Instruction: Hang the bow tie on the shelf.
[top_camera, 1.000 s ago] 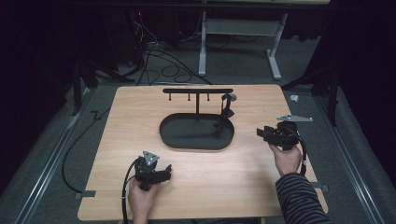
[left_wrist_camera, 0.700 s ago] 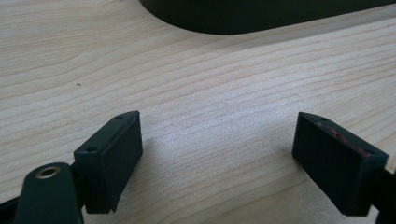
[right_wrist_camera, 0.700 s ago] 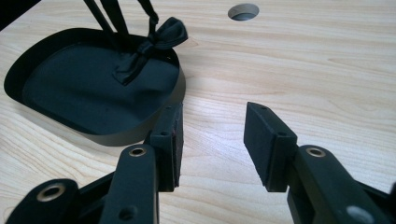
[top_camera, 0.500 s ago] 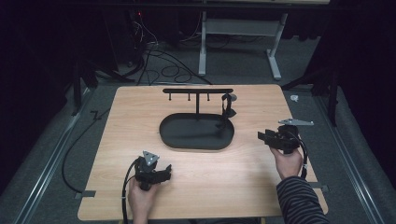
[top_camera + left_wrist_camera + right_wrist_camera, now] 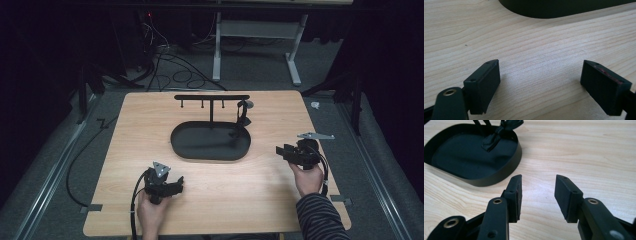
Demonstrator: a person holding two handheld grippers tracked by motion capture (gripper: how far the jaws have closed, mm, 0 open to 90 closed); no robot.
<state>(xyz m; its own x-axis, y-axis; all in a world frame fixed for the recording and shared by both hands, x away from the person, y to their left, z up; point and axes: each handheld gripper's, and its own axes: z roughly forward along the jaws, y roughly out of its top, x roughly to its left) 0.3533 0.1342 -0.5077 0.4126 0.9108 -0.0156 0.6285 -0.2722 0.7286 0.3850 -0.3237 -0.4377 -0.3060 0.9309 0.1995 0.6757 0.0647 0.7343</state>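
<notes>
A black oval tray (image 5: 210, 149) lies mid-table, with a T-shaped black rack (image 5: 211, 97) rising from it. From the rack's right end hangs a black ribbon bow (image 5: 243, 116), which droops over the tray in the right gripper view (image 5: 496, 135). My left gripper (image 5: 177, 184) rests near the front edge, left of centre, open and empty (image 5: 540, 85), low over bare wood. The tray's rim (image 5: 564, 10) lies beyond it. To the right of the tray, my right gripper (image 5: 280, 151) points left, open and empty (image 5: 537, 187), just short of the tray's wall (image 5: 496, 176).
The wooden table (image 5: 150, 125) sits on a dark floor, with cables (image 5: 165, 60) and a white desk frame (image 5: 217, 50) behind it. Metal rails (image 5: 50, 170) run along both sides. Bare wood surrounds the tray on all sides.
My right gripper has drifted a little toward the front edge of the table. The left gripper has stayed put.
</notes>
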